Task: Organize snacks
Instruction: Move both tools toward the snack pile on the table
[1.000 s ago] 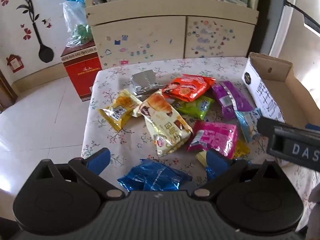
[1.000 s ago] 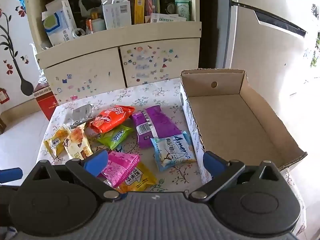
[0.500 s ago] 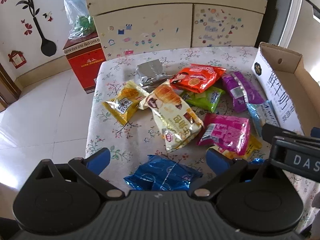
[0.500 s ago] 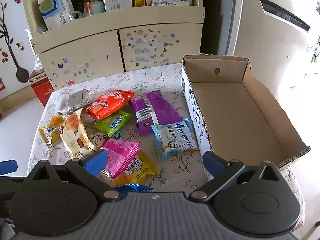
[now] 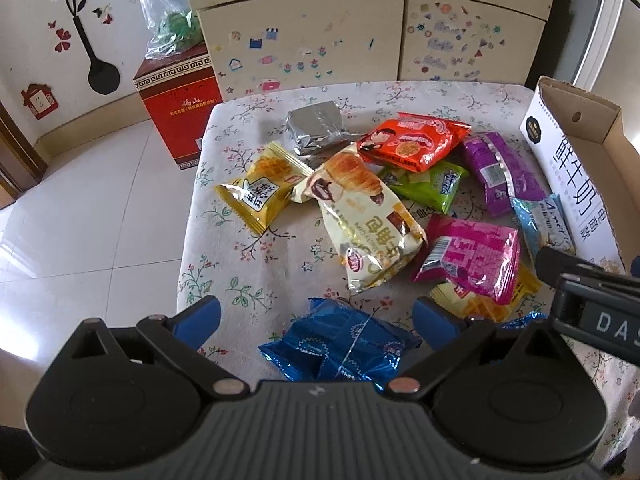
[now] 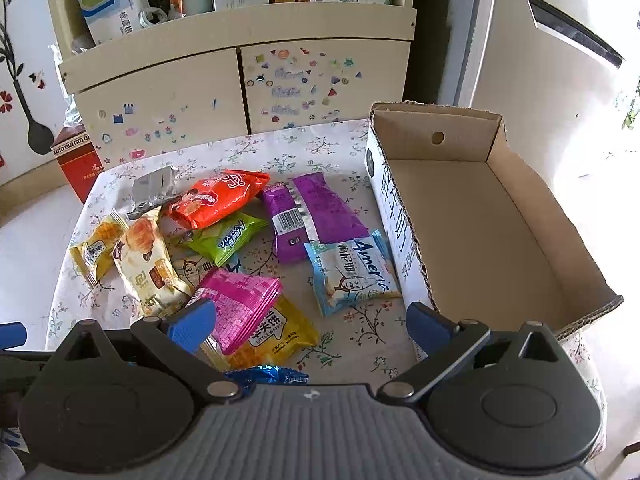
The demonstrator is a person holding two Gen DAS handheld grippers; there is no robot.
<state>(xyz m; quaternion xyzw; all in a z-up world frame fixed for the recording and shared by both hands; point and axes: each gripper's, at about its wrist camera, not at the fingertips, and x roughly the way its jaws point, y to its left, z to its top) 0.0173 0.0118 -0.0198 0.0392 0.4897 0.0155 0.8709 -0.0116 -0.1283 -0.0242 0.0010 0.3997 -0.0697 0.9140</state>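
Observation:
Several snack packets lie on a floral tablecloth (image 5: 248, 252). A blue packet (image 5: 340, 348) lies nearest, between the tips of my open, empty left gripper (image 5: 318, 320). Beyond it are a cream croissant packet (image 5: 364, 216), a yellow packet (image 5: 260, 192), a silver packet (image 5: 316, 128), an orange packet (image 5: 412, 140), a green packet (image 5: 428, 184), a purple packet (image 5: 500, 172) and a pink packet (image 5: 472, 256). My right gripper (image 6: 308, 326) is open and empty above the pink packet (image 6: 240, 300), a yellow waffle packet (image 6: 276, 336) and a light-blue packet (image 6: 352, 272).
An open cardboard box (image 6: 480, 232) with nothing in it stands on the table's right side. A cream cabinet (image 6: 240, 92) with stickers stands behind the table. A red box (image 5: 176, 100) sits on the tiled floor at left. The right gripper's body (image 5: 592, 300) shows in the left wrist view.
Both grippers have moved forward and lower toward the table. The packets look larger and the blue packet now sits between the left fingertips. No packet has moved.

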